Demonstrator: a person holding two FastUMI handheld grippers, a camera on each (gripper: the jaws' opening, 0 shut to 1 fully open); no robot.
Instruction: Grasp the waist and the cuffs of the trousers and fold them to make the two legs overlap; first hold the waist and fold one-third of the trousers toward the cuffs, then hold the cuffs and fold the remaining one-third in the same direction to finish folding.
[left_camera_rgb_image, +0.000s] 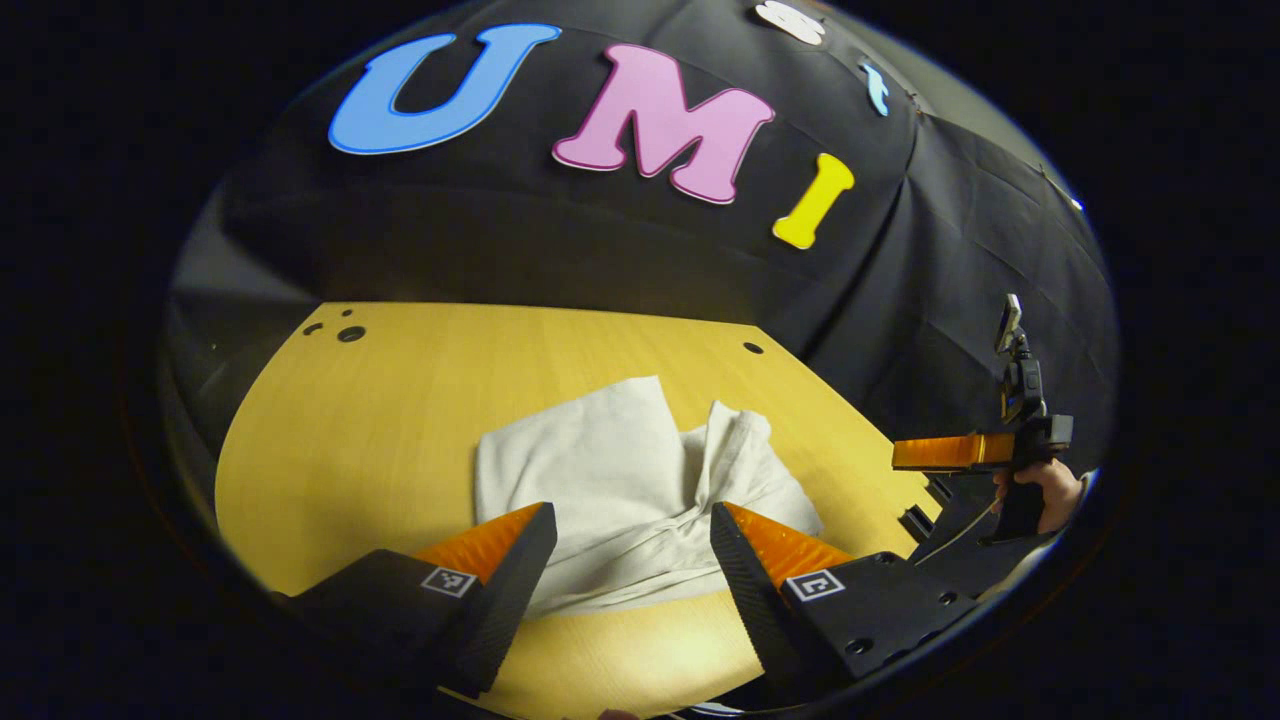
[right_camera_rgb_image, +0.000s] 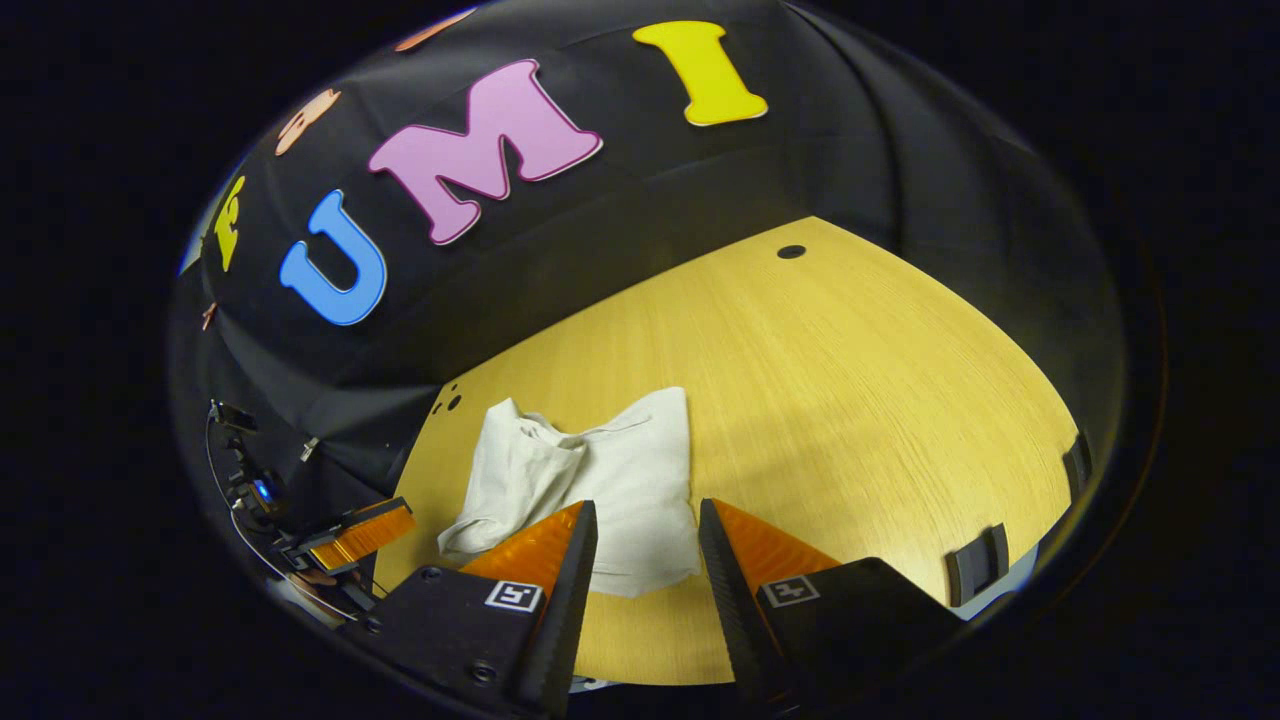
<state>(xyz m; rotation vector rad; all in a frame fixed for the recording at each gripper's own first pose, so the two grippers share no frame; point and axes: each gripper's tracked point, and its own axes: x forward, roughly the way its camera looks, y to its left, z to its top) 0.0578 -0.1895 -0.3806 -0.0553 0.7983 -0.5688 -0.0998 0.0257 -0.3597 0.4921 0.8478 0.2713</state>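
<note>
Centrally, trousers (left_camera_rgb_image: 620, 480) on wooden table (left_camera_rgb_image: 380, 420)

No readable text, labels or numbers anywhere.

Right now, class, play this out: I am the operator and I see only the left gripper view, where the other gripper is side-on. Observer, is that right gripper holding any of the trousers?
Observer: No. In the right gripper view the right gripper has its fingers apart with nothing between them; the trousers lie just beyond the tips.
Operator: Which part of the cloth faces it?
Observer: The flat, smooth part; the bunched part lies farther to that view's left.
Operator: And where does my gripper sit from there?
Observer: The left gripper appears beside the table corner, apart from the cloth, with a cable looping behind it.
</note>
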